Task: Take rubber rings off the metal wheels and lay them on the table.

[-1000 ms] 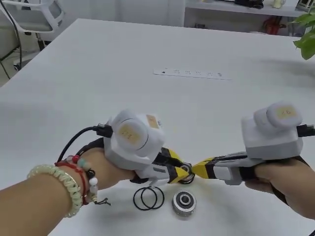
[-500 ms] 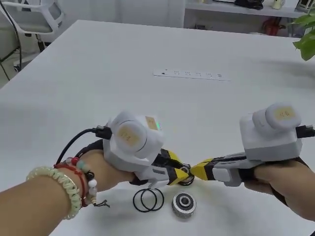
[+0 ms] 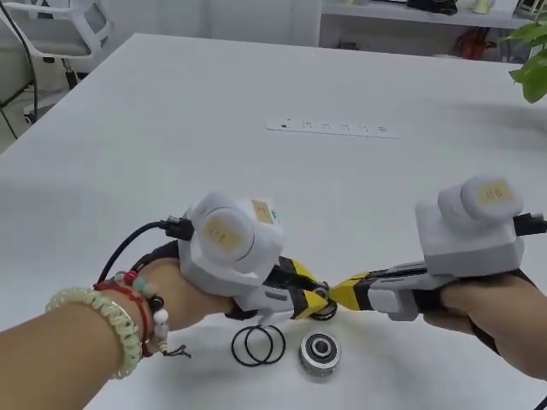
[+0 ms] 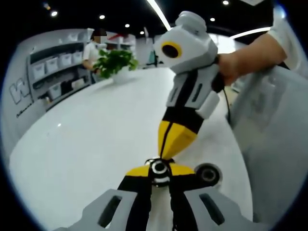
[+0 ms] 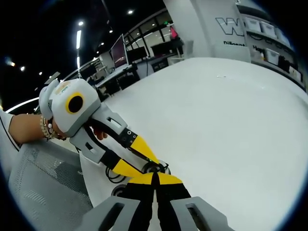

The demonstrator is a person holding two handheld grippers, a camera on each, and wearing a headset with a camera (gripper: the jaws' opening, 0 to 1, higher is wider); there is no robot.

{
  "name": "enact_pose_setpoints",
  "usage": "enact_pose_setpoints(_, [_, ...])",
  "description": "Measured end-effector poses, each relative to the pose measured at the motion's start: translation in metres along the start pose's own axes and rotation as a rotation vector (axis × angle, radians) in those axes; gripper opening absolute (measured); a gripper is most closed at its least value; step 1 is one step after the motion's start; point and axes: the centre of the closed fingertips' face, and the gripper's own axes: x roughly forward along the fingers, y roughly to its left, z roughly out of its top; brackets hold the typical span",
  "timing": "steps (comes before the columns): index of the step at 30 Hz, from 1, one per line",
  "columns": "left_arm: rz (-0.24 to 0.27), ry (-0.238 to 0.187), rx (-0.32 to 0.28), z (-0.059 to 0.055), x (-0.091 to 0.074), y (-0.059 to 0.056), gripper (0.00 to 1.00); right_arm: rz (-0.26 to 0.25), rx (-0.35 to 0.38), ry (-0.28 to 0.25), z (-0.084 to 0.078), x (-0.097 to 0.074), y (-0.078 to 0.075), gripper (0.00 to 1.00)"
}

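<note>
left hand-held gripper [image 4: 160, 172] clamps small metal wheel [image 4: 159, 166] steady | right hand-held gripper [image 5: 155, 177] pinched shut at its rim, likely peeling | two black rubber rings [image 3: 258, 344] laid on tabletop [image 3: 256, 171]

A white power strip [image 3: 333, 128] lies flat on the desk [image 3: 171, 128], toward its far side. An office chair [image 3: 64, 34] stands off the far left corner, and a leafy plant [image 3: 532, 60] is at the right edge. Behind is a shelf [image 3: 410, 13] with a red object [image 3: 473, 43] beneath it. The left gripper view shows racks of bins [image 4: 53, 79] with a person [image 4: 91, 50] beside them.
</note>
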Motion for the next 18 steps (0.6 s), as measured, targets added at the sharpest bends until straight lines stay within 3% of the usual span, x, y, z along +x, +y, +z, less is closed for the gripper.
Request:
enact_pose_setpoints(3, [0.000, -0.001, -0.001, 0.000, 0.000, 0.000, 0.14, 0.013, 0.016, -0.015, 0.003, 0.001, 0.002, 0.00])
enact_pose_setpoints(4, [0.001, -0.001, -0.002, 0.000, 0.000, 0.000, 0.14, 0.064, 0.046, -0.052, 0.010, 0.001, 0.011, 0.00])
enact_pose_setpoints(5, [0.002, -0.001, -0.003, 0.000, 0.000, 0.000, 0.14, 0.080, 0.067, -0.101, 0.019, 0.000, 0.015, 0.00])
enact_pose_setpoints(7, [0.005, -0.002, -0.007, 0.001, 0.001, 0.000, 0.14, 0.022, 0.027, -0.059, 0.016, -0.002, 0.008, 0.00])
enact_pose_setpoints(8, [0.005, -0.003, -0.008, 0.001, 0.001, 0.000, 0.14, 0.016, -0.008, -0.066, 0.015, -0.001, 0.008, 0.00])
enact_pose_setpoints(18, [0.015, -0.019, -0.054, 0.002, 0.002, 0.001, 0.14, 0.006, 0.061, -0.045, 0.008, 0.002, 0.001, 0.00])
